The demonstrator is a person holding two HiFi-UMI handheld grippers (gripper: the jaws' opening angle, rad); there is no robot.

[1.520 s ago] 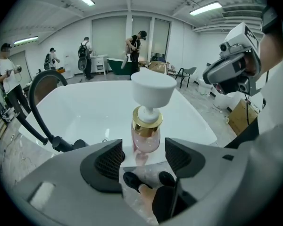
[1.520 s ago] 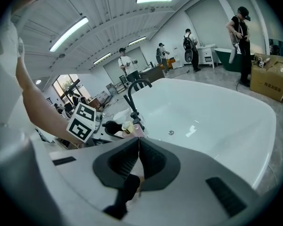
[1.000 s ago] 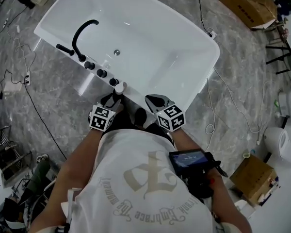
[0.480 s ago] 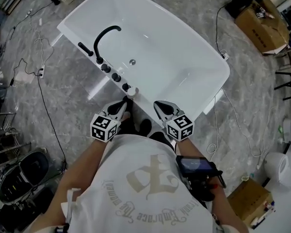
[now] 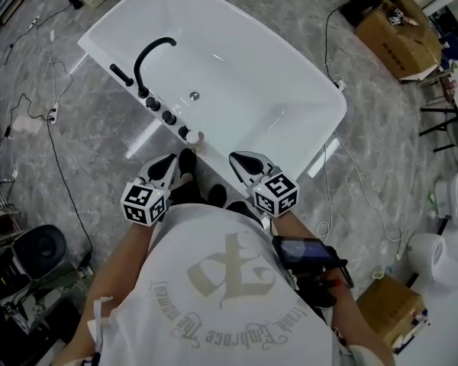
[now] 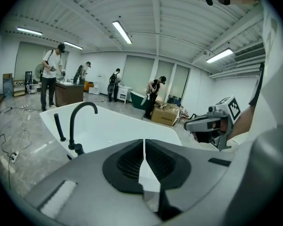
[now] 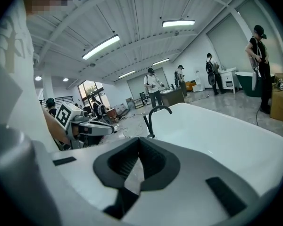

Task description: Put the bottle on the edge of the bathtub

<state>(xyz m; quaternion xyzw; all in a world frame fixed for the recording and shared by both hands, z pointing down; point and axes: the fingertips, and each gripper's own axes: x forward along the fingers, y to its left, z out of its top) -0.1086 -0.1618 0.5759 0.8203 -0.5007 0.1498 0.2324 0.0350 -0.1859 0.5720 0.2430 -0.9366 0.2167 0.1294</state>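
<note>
A small white bottle [image 5: 192, 138] stands upright on the near rim of the white bathtub [image 5: 290, 75], right beside the row of black knobs [image 5: 169, 117] and the black faucet [image 5: 149, 56]. My left gripper [image 5: 166, 169] hangs a short way back from the bottle, shut with nothing between its jaws. My right gripper [image 5: 241, 161] is level with it on the right, also shut and empty. In the left gripper view the shut left gripper [image 6: 144, 141] hides the bottle; the faucet [image 6: 79, 121] and the right gripper [image 6: 211, 124] show. The right gripper view looks over the shut right gripper [image 7: 139, 139] at the tub [image 7: 217, 135].
Grey marble floor surrounds the tub, with cables [image 5: 57, 166] trailing on the left and right. Cardboard boxes [image 5: 397, 29] sit at the far right and near right. White toilets [image 5: 443, 204] line the right edge. Several people stand at the back of the room [image 6: 52, 79].
My left gripper has drawn back from the bottle toward my body, and the bottle stays on the rim. The right gripper keeps its place beside it.
</note>
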